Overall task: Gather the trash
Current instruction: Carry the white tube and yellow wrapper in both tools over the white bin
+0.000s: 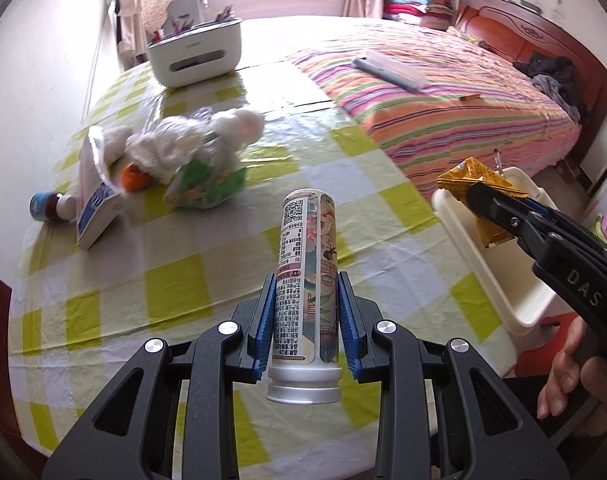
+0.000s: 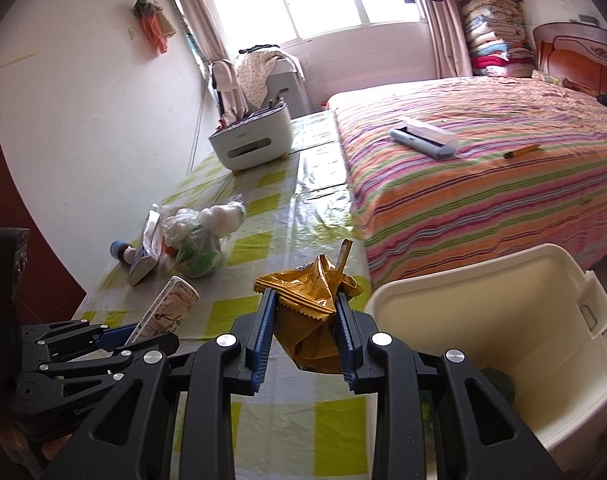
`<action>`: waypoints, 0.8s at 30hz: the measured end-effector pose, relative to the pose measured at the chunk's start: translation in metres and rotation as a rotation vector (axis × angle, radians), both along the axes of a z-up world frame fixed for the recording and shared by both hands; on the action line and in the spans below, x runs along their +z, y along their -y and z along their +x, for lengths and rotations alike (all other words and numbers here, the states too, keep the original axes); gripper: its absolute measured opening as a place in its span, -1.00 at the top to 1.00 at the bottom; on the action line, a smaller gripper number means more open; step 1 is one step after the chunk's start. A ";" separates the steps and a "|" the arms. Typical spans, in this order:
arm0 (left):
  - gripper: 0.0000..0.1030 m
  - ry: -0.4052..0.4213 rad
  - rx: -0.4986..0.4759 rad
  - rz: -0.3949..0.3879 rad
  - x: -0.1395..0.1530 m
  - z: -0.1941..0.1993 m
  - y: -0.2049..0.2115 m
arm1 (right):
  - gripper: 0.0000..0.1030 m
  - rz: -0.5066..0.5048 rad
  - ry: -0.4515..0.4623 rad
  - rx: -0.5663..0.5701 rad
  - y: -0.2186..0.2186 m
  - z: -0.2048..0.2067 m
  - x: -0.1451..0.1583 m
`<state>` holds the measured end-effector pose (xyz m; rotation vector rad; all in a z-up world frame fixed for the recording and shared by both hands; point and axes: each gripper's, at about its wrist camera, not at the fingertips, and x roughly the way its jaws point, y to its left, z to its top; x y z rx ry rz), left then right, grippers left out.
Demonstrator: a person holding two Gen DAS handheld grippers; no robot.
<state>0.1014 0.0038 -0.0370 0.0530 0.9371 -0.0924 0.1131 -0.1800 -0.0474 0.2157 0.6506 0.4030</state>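
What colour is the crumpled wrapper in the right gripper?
The crumpled foil snack wrapper is golden yellow, with zigzag-cut edges; the right wrist view shows it best.

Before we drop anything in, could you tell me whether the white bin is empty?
Nearly empty: the white bin shows bare walls, with only a dark shape at its bottom.

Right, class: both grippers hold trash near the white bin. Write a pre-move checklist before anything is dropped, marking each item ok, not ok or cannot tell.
1. left gripper shut on the can: ok.
2. right gripper shut on the yellow wrapper: ok.
3. white bin open at the top: ok.
4. Wrapper directly above the bin opening: not ok, it hangs beside the rim.
5. Can over the bin: not ok, it is over the checked tablecloth.
6. Bin has room: ok.
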 end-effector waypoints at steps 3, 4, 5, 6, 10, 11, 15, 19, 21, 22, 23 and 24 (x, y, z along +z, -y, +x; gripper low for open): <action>0.45 0.001 -0.025 -0.003 0.002 0.000 0.011 | 0.45 0.013 -0.002 -0.031 0.014 -0.002 -0.001; 0.45 0.003 -0.032 -0.004 0.003 0.000 0.015 | 0.45 0.016 -0.003 -0.043 0.019 -0.002 -0.001; 0.45 0.006 -0.040 -0.003 0.005 0.000 0.020 | 0.45 0.020 -0.004 -0.056 0.024 -0.002 -0.001; 0.45 0.008 -0.049 -0.002 0.006 0.000 0.024 | 0.45 0.024 -0.005 -0.068 0.028 -0.003 -0.001; 0.44 0.017 -0.080 0.003 0.009 -0.001 0.039 | 0.45 0.038 -0.006 -0.104 0.045 -0.003 -0.001; 0.44 0.021 -0.090 0.003 0.011 -0.001 0.044 | 0.45 0.040 -0.006 -0.112 0.049 -0.004 -0.001; 0.44 0.031 -0.124 0.005 0.015 -0.003 0.062 | 0.42 0.048 -0.010 -0.154 0.066 -0.005 -0.003; 0.44 0.034 -0.153 0.003 0.018 -0.002 0.076 | 0.41 0.058 -0.015 -0.189 0.081 -0.007 -0.004; 0.44 0.037 -0.165 0.003 0.019 -0.003 0.082 | 0.41 0.065 -0.018 -0.205 0.088 -0.008 -0.005; 0.44 0.037 -0.171 0.002 0.019 -0.003 0.085 | 0.41 0.070 -0.019 -0.213 0.092 -0.008 -0.005; 0.44 0.037 -0.178 0.002 0.020 -0.003 0.089 | 0.41 0.071 -0.020 -0.221 0.094 -0.008 -0.005; 0.44 0.036 -0.184 0.004 0.020 -0.002 0.092 | 0.41 0.073 -0.022 -0.232 0.097 -0.008 -0.006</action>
